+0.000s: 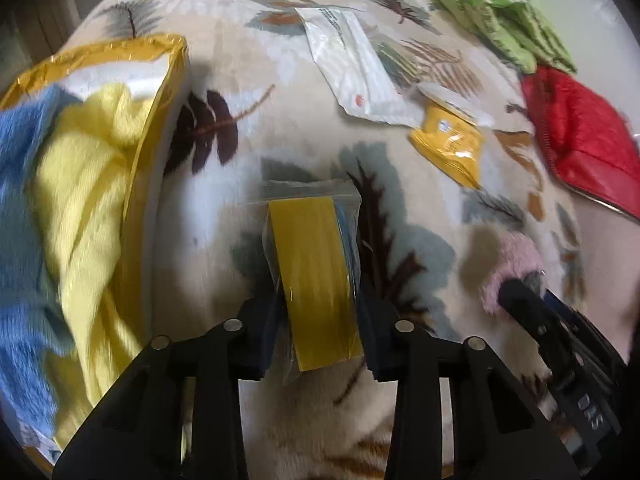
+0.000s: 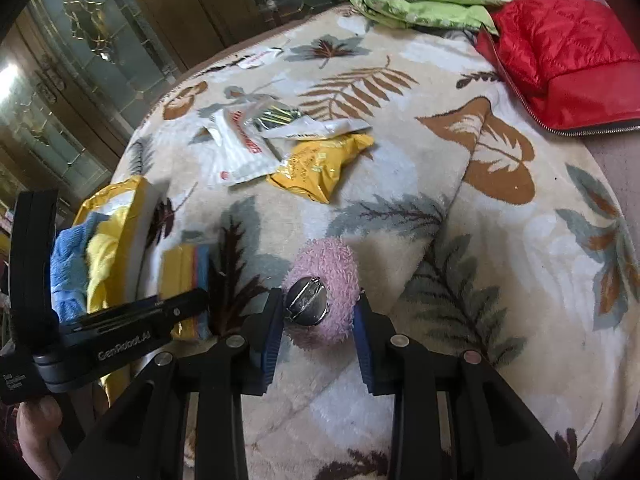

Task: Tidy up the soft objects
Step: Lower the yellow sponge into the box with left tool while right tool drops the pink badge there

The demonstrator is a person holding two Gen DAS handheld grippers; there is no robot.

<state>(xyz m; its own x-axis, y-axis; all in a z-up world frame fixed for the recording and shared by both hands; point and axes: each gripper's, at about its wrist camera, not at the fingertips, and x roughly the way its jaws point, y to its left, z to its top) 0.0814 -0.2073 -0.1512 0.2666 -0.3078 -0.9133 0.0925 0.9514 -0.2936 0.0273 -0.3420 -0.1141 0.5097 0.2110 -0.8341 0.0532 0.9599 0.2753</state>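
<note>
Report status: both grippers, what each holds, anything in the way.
Left gripper fingers around bagged yellow cloth pack. Right gripper shut on pink fuzzy pouch. Nothing blocking.

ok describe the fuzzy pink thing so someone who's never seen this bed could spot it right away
On the leaf-patterned blanket, look near its front edge, below the crumpled yellow packet. There the right claw grips a fuzzy pink pouch. It is the only pink, shaggy item and has a round silver metal piece on it.
</note>
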